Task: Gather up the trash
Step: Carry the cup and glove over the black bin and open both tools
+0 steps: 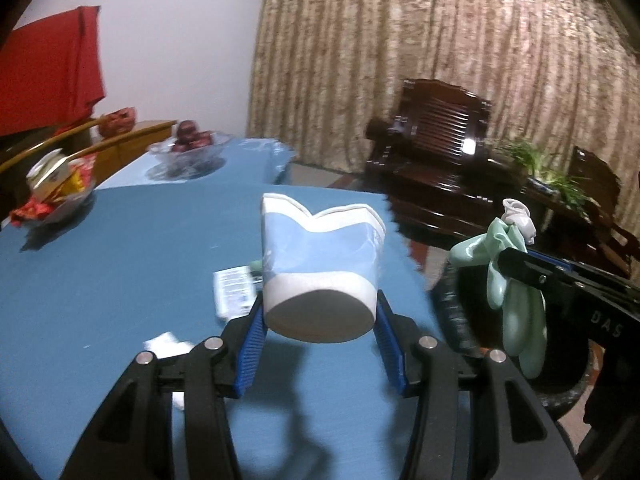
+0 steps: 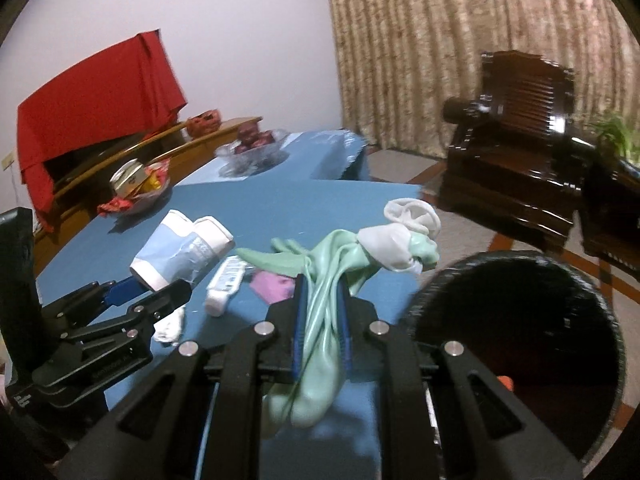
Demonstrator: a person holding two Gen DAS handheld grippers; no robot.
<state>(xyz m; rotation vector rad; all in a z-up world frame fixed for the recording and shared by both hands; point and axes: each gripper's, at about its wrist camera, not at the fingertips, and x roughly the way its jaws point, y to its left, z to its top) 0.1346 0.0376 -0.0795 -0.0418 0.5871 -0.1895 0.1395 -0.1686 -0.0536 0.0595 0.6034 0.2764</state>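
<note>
Two glass bowls (image 2: 140, 196) share the blue table (image 2: 304, 208); black bin (image 2: 516, 344) alongside.

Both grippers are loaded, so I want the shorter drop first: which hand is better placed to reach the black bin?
Right, probably. The right gripper, shut on the green glove, has the black bin open just beside it. The left gripper holds the paper cup over the blue table, farther from the bin.

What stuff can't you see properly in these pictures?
- Black bin: its inside is too dark in the right wrist view.
- White tube: label blurred, unreadable.
- Crumpled white scrap: partly behind the left claw.
- Snack bowl: contents blurred.
</note>
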